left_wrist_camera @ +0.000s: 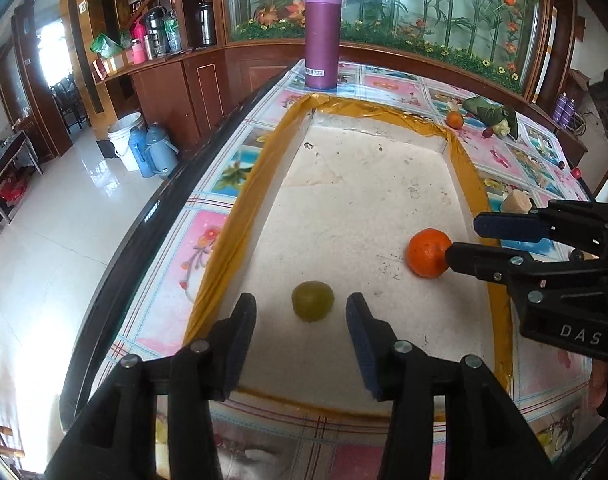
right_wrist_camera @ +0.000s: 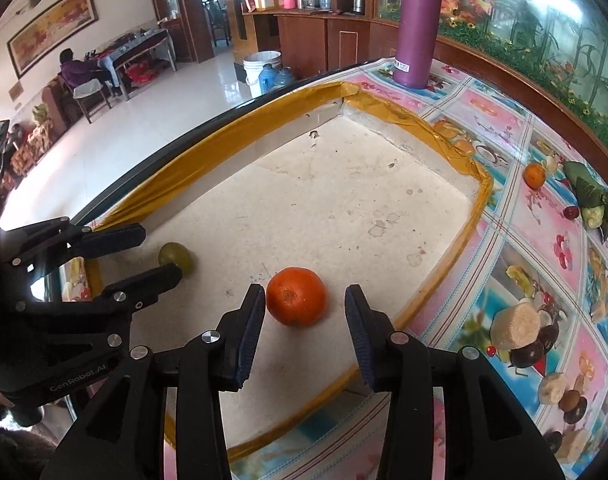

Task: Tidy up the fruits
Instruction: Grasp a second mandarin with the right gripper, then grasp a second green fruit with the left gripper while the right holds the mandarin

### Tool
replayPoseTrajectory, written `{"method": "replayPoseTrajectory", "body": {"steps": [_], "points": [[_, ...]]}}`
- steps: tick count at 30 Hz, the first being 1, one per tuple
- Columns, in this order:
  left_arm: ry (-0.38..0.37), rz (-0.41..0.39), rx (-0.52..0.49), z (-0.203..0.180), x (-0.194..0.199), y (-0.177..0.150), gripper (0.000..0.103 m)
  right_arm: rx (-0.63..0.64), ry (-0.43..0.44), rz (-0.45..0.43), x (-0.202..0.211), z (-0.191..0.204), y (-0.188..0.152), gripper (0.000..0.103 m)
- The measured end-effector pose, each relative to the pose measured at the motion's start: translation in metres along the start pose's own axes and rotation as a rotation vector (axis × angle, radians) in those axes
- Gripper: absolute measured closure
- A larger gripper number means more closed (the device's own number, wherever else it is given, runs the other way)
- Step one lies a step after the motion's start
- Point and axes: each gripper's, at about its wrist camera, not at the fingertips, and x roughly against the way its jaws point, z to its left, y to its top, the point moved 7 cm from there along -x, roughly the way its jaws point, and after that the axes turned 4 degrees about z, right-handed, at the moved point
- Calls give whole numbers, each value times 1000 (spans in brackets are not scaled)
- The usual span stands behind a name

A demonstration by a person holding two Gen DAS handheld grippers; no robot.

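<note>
A white tray with yellow-taped rim [left_wrist_camera: 259,176] [right_wrist_camera: 476,196] lies on the table. In it rest a green fruit [left_wrist_camera: 312,301] [right_wrist_camera: 175,257] and an orange [left_wrist_camera: 427,253] [right_wrist_camera: 296,297]. My left gripper [left_wrist_camera: 301,314] is open, its fingers on either side of the green fruit, just short of it. My right gripper [right_wrist_camera: 304,300] is open around the orange, the left finger nearly touching it; it also shows in the left wrist view [left_wrist_camera: 462,240]. Another orange [left_wrist_camera: 455,119] [right_wrist_camera: 535,176], a small red fruit [right_wrist_camera: 571,212] and a green leaf-wrapped bundle [left_wrist_camera: 492,112] [right_wrist_camera: 588,192] lie on the tablecloth beyond the tray.
A tall purple bottle [left_wrist_camera: 323,36] [right_wrist_camera: 418,28] stands at the table's far end. A pale cut chunk [right_wrist_camera: 518,326] [left_wrist_camera: 518,201] lies right of the tray. Small red fruits [left_wrist_camera: 576,172] sit near the far right edge. The table's left edge [left_wrist_camera: 151,216] drops to the floor.
</note>
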Motion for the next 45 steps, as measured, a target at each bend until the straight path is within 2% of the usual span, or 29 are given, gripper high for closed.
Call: {"method": "replayPoseTrajectory", "body": {"steps": [2,5,7,11,16,25,30,34,38,39,40,45], "points": [[11,-15,1,-1,8,-1,44,-13,4,-18,12,-3,-5,63],[11,-32,-6,-10,17,-2,39,-34,0,-39,28,-9,-16,57],[4,-41,-17,-21,22,-2,34,-49,-9,-50,37,-14,-27,51],[-26,-66,-52,-53,29,-1,24,-99,-38,-53,55,-34,-57,48],[-72,-61,-141,-110,31,-1,20,-224,-111,-71,90,-84,-111,47],[-201,-24,-325,-223,38,-19,19,-468,-331,-54,155,-191,-230,46],[-256,3,-406,-275,41,-33,19,-556,-362,-33,171,-225,-281,46],[-297,33,-449,-309,45,-45,19,-560,-318,-19,167,-235,-296,46],[-329,60,-485,-337,47,-56,19,-516,-283,-5,155,-237,-296,48],[-335,66,-491,-344,47,-57,19,-505,-273,-3,153,-238,-296,54],[-341,71,-496,-350,46,-59,19,-494,-259,-5,151,-238,-296,67],[-364,95,-518,-377,44,-66,19,-471,-258,-30,158,-245,-299,69]]}}
